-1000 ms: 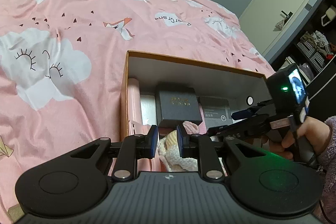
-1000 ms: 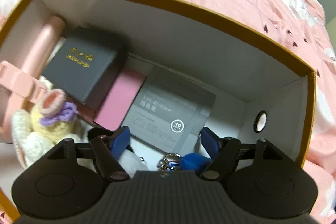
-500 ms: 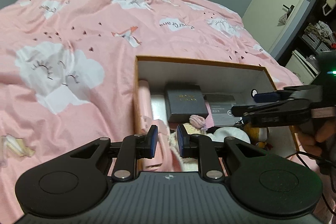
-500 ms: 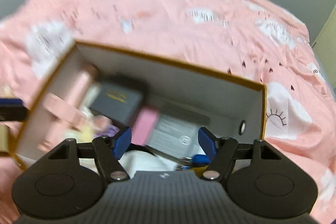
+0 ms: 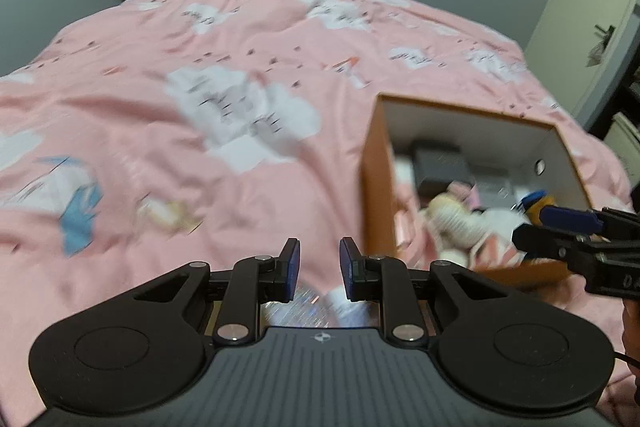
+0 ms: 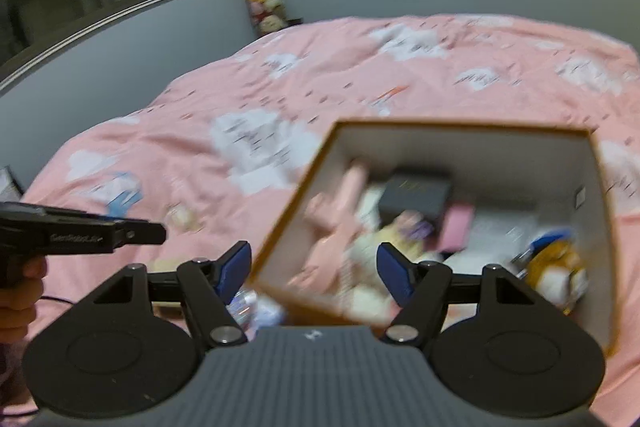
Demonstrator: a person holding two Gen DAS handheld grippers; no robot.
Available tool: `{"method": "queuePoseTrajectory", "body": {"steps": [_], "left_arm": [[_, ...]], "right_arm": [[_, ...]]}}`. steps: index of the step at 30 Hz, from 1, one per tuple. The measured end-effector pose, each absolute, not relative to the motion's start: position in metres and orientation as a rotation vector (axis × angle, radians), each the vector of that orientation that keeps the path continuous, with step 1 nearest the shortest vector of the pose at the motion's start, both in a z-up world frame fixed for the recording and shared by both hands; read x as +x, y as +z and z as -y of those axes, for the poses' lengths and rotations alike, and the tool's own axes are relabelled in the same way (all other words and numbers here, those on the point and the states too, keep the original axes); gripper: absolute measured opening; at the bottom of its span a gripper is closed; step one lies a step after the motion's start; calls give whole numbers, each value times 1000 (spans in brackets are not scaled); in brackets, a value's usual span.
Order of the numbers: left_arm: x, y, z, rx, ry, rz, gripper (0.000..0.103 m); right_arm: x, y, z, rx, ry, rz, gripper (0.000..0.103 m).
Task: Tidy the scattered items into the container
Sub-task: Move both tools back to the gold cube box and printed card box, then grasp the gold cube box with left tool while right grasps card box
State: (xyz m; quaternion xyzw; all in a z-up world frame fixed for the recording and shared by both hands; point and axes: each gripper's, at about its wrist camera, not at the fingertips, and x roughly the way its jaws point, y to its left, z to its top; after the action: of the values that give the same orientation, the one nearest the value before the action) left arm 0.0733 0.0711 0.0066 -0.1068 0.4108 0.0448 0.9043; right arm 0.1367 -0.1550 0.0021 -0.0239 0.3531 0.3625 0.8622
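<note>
Both grippers hang empty: left gripper (image 5: 319, 265) opening narrowly over the bedspread (image 5: 200, 155), right gripper (image 6: 314, 273) closing over the box (image 6: 460, 131), which holds most toys. 1 small item (image 5: 168, 213) lies outside.

**Open bed left, crowded box right**

The pink bedspread (image 5: 200, 155) lies broadly clear left of the box (image 6: 280, 231), save a small blurred item (image 5: 168, 215). The box's upright walls and packed contents block low passage.
</note>
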Motion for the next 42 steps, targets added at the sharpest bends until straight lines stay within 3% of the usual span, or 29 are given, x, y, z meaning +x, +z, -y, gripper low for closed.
{"method": "queuePoseTrajectory", "body": {"steps": [2, 5, 16, 19, 23, 31, 39, 42], "left_arm": [[64, 3, -72, -212, 108, -868, 28], [54, -5, -74, -194, 121, -894, 31], [48, -42, -79, -170, 127, -1005, 34], [46, -43, -86, -167, 168, -995, 36], [46, -41, -102, -211, 226, -966, 50], [59, -56, -117, -292, 259, -1016, 59], [77, -78, -134, -402, 279, -1066, 61], [87, -88, -139, -445, 266, -1089, 69]], "right_arm": [[126, -10, 148, -66, 779, -767, 58], [116, -29, 139, -117, 775, -804, 55], [111, -77, 124, -240, 786, -959, 54], [111, -87, 125, -246, 792, -1009, 60], [114, -102, 127, -265, 777, -1065, 68], [115, -124, 115, -344, 787, -1124, 72], [121, -138, 108, -370, 810, -1156, 82], [126, -145, 108, -345, 822, -1187, 83]]}}
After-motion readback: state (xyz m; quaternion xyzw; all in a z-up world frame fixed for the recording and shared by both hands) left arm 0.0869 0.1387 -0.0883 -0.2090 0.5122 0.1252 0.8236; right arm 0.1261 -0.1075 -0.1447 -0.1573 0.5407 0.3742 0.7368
